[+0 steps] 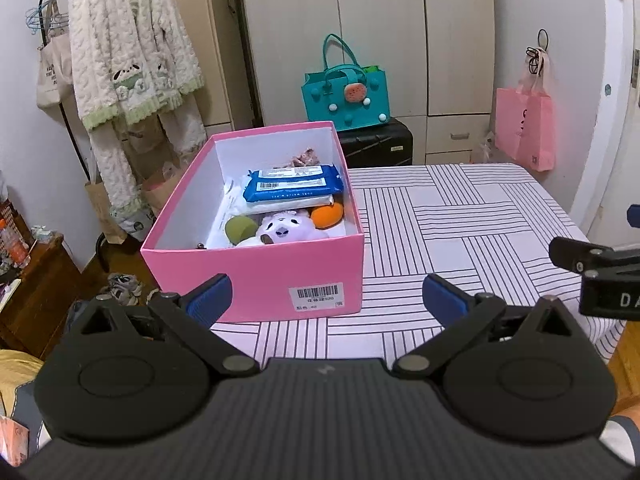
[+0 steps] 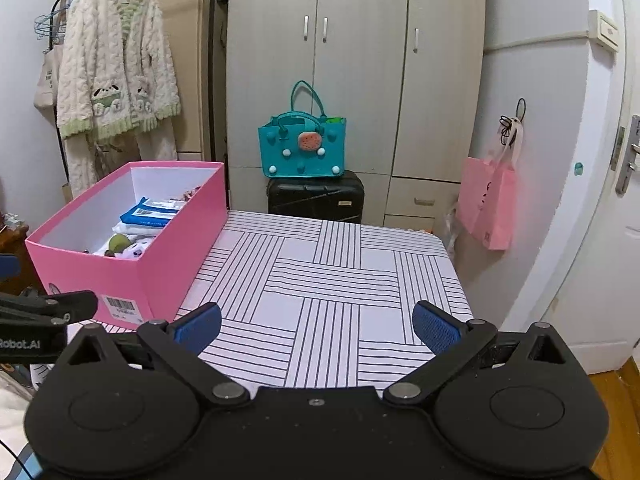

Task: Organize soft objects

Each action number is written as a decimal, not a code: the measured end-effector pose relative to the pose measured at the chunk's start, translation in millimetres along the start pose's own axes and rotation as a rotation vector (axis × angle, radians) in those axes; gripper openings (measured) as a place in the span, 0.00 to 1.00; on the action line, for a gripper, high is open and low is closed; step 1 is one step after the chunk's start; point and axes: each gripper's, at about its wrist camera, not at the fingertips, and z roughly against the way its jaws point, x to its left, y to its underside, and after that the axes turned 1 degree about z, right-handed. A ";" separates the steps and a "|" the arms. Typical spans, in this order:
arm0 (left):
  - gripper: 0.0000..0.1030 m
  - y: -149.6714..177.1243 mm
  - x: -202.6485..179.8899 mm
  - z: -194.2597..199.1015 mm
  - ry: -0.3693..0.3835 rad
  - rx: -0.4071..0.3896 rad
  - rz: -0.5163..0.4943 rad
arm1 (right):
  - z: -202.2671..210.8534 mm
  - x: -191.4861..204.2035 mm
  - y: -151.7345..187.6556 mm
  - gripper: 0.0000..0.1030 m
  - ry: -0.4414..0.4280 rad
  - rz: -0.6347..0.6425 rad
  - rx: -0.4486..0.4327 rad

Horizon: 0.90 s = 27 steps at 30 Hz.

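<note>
A pink box [image 1: 256, 276] stands on the left of the striped table [image 1: 460, 232]. Inside lie a blue wipes pack [image 1: 294, 184], a purple plush toy [image 1: 286, 230], a green soft ball [image 1: 240, 229], an orange soft toy [image 1: 328, 215] and white cloth. The box also shows in the right wrist view [image 2: 168, 256], with the wipes pack [image 2: 150, 213] and plush [image 2: 138, 249] inside. My left gripper [image 1: 326, 300] is open and empty, just in front of the box. My right gripper [image 2: 316, 326] is open and empty above the table's near edge.
A teal bag [image 2: 302, 148] sits on a black suitcase [image 2: 316, 196] behind the table. A pink bag [image 2: 486, 200] hangs on the right wall. A fluffy robe [image 1: 132, 64] hangs on a rack at the left. A wardrobe stands behind.
</note>
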 end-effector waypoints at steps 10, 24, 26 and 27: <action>1.00 0.9 0.4 -2.6 0.031 0.007 0.005 | -2.1 -1.3 1.3 1.00 0.010 -0.002 -0.004; 1.00 2.1 4.8 -4.5 0.038 0.019 0.037 | 0.0 -5.9 1.8 1.00 0.012 -0.014 -0.010; 1.00 2.5 5.6 -4.5 0.035 0.019 0.040 | -0.2 -6.2 1.9 1.00 0.011 -0.014 -0.010; 1.00 2.5 6.1 -4.6 0.035 0.019 0.041 | -0.1 -6.3 1.9 1.00 0.011 -0.014 -0.011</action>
